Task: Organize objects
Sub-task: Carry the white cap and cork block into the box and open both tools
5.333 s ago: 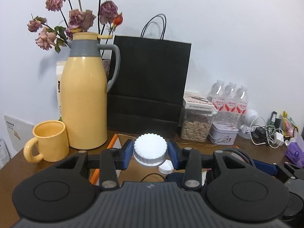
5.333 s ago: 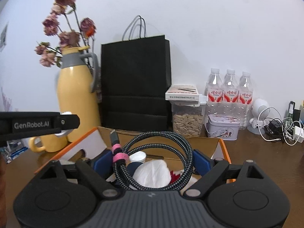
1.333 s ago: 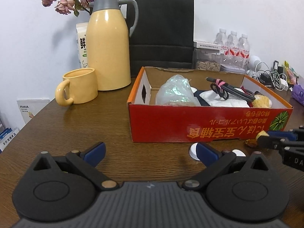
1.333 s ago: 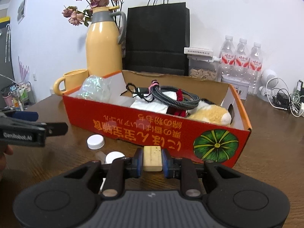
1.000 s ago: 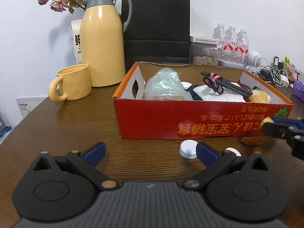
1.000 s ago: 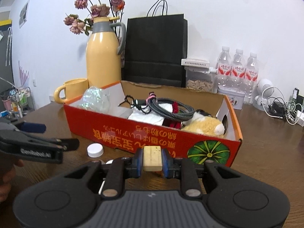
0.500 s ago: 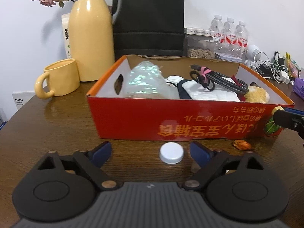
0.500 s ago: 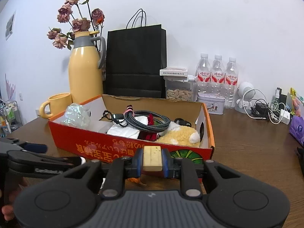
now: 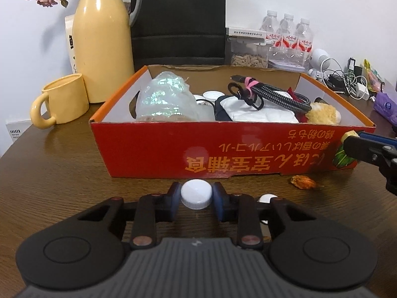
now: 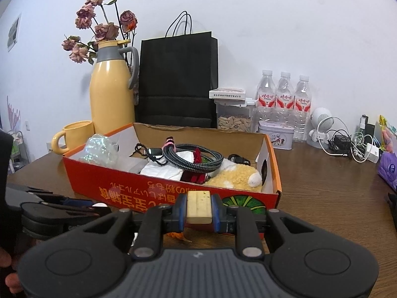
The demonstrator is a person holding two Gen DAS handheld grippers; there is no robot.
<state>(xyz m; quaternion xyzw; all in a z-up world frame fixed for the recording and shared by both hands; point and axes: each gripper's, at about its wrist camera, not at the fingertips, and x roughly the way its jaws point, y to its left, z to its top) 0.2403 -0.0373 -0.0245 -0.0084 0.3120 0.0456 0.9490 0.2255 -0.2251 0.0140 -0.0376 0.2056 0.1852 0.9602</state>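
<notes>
In the left wrist view my left gripper (image 9: 196, 197) has its jaws closing on a small white bottle cap (image 9: 196, 193) on the wooden table, and both blue pads touch its sides. The cap lies just in front of the red cardboard box (image 9: 223, 149). A second white cap (image 9: 266, 198) lies to its right. My right gripper (image 10: 199, 207) is shut on a pale wooden block (image 10: 199, 206), held before the box's near wall (image 10: 148, 188). The box holds a crumpled clear plastic piece (image 9: 168, 99), a braided cable (image 9: 273, 96), white cloth and a yellow plush toy (image 9: 322, 113).
A dried flower bud (image 9: 302, 182) lies on the table by the box's right corner. Behind the box stand a yellow thermos (image 9: 104, 44), a yellow mug (image 9: 64, 99), a black paper bag (image 9: 178, 19), water bottles (image 9: 287, 34) and tangled chargers (image 9: 347, 84).
My left gripper moved in toward the box and its wide-open jaws came together around the white cap. The right gripper kept its hold on the wooden block.
</notes>
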